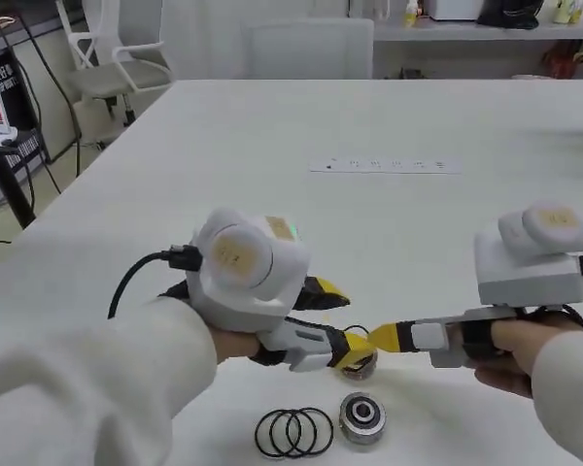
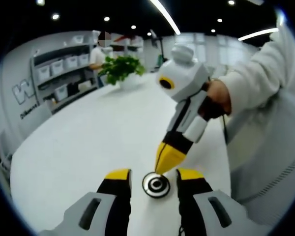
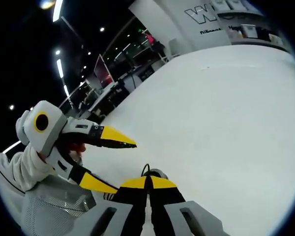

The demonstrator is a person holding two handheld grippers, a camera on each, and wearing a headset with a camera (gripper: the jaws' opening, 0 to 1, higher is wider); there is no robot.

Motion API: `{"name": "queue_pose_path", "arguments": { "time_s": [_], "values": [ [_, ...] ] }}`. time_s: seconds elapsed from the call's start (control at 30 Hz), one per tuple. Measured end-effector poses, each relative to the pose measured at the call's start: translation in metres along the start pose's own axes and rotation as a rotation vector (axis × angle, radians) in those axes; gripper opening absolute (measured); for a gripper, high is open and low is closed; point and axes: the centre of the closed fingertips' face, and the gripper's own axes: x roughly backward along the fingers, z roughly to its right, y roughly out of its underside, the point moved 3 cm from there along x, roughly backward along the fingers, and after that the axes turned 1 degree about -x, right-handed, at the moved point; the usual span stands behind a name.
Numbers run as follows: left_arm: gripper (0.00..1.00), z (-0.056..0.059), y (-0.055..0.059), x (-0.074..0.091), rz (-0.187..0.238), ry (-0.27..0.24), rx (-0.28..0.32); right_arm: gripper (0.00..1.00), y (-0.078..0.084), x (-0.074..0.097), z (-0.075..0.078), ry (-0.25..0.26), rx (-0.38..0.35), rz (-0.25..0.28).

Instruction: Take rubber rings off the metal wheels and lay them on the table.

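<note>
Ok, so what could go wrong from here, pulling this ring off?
1. The left gripper stands open on either side of the wheel, apparently not clamping it, so the wheel may drag along as the right gripper pulls the rubber ring.
2. The thin ring is pinched only at the tips and could slip free and snap back.
3. The loose rings and second wheel lie close by; a jolt might scatter them.

A white table point(image 1: 398, 116) runs far ahead of the left claw point(image 1: 345, 320) and the right claw point(image 1: 381, 338), with a socket strip point(image 1: 384, 165) set in it well beyond both. Past its far edge, up and left of the left claw, stands a pale chair point(image 1: 112, 58). In the left gripper view, bin shelves point(image 2: 59, 73) and a plant point(image 2: 120, 69) lie ahead under strip lights point(image 2: 164, 14).
</note>
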Motion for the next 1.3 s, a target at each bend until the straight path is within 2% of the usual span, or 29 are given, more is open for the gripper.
{"name": "queue_pose_path", "arguments": {
  "time_s": [0.13,0.23,0.4,0.5,0.63,0.77,0.87,1.0,1.1,1.17,1.3],
  "values": [
    [0.44,0.002,-0.016,0.007,0.028,0.006,0.006,0.00,0.000,0.000,0.000,0.000,-0.001,0.000],
    [0.47,0.009,-0.029,0.016,0.046,0.027,-0.021,0.00,-0.001,0.000,0.000,-0.003,-0.005,0.002],
    [0.53,0.017,-0.042,0.037,0.062,0.046,-0.057,0.00,-0.003,0.001,0.000,-0.009,-0.010,0.013],
    [0.54,0.018,-0.047,0.051,0.077,0.039,-0.069,0.00,-0.005,0.002,0.000,-0.005,-0.014,0.020],
    [0.55,0.015,-0.047,0.072,0.088,0.017,-0.061,0.00,-0.008,0.003,-0.005,-0.016,-0.011,0.036],
    [0.58,0.014,-0.042,0.091,0.083,-0.013,-0.066,0.00,-0.014,0.006,-0.009,-0.029,-0.017,0.062],
    [0.60,0.013,-0.035,0.107,0.065,-0.042,-0.065,0.00,-0.020,0.008,-0.013,-0.051,-0.029,0.088],
    [0.60,0.013,-0.026,0.123,0.057,-0.076,-0.053,0.00,-0.022,0.009,-0.018,-0.062,-0.020,0.096],
    [0.61,0.013,-0.013,0.134,0.043,-0.099,-0.046,0.00,-0.024,0.008,-0.022,-0.078,-0.021,0.101],
    [0.63,0.010,-0.001,0.142,0.026,-0.132,0.009,0.00,-0.024,0.007,-0.026,-0.091,-0.017,0.097],
    [0.63,0.014,0.015,0.153,0.018,-0.159,0.045,0.00,-0.022,0.005,-0.034,-0.115,-0.008,0.084]
  ]
}}
